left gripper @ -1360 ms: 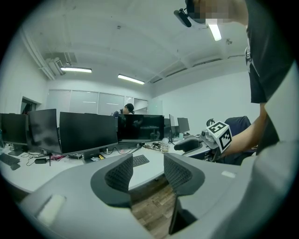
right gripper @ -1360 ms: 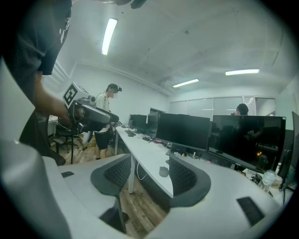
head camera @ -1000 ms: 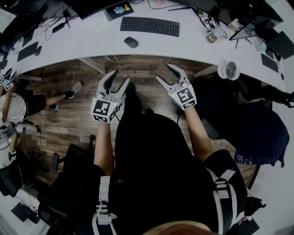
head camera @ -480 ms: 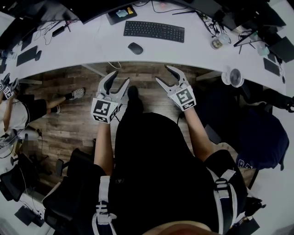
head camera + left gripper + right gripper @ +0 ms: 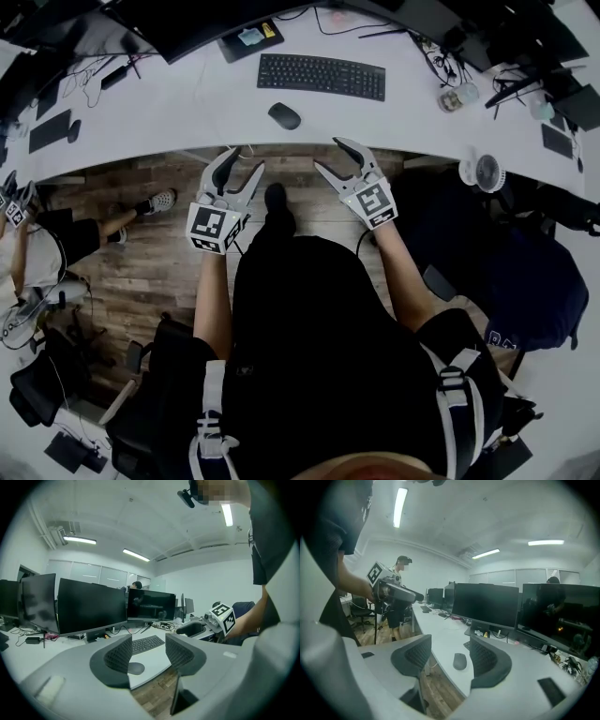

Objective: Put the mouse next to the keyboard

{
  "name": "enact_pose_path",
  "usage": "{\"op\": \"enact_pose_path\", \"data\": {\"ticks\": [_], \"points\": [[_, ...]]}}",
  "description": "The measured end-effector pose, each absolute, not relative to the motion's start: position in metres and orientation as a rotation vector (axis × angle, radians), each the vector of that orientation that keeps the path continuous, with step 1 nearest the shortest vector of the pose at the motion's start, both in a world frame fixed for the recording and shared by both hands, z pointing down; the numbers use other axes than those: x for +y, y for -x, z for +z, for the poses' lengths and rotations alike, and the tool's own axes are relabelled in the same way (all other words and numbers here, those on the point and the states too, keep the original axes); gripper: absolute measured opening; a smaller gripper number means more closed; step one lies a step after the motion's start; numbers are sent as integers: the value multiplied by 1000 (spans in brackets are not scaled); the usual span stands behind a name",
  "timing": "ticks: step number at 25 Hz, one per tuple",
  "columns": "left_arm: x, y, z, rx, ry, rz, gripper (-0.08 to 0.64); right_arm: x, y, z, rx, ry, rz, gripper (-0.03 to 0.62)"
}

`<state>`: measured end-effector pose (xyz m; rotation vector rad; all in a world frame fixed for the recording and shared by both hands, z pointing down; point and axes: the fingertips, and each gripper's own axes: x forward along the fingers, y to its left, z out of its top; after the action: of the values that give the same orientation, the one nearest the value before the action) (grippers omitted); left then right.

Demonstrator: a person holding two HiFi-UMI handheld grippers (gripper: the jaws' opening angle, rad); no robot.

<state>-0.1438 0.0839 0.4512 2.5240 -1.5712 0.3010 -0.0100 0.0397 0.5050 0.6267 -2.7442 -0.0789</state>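
Note:
A dark mouse lies on the white desk, a short way in front of the left end of the black keyboard. My left gripper hangs over the wooden floor just short of the desk's front edge, jaws open and empty. My right gripper is level with it to the right, also open and empty. In the left gripper view the mouse and keyboard show between the jaws. In the right gripper view the mouse sits between the jaws, farther off.
Large dark monitors stand at the back of the desk. A small fan, a jar and cables lie to the right. Another person sits at the left. An office chair stands at the right.
The view has shifted, so the desk, mouse and keyboard sit lower and closer in the head view. Both grippers have come nearer the desk edge, still open.

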Motion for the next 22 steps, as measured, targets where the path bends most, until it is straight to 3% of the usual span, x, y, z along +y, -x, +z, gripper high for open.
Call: {"op": "enact_pose_path", "data": {"ticks": [22], "points": [[-24, 206, 470, -1340, -2595, 298, 222, -38, 86, 526, -2635, -699, -15, 256]]}}
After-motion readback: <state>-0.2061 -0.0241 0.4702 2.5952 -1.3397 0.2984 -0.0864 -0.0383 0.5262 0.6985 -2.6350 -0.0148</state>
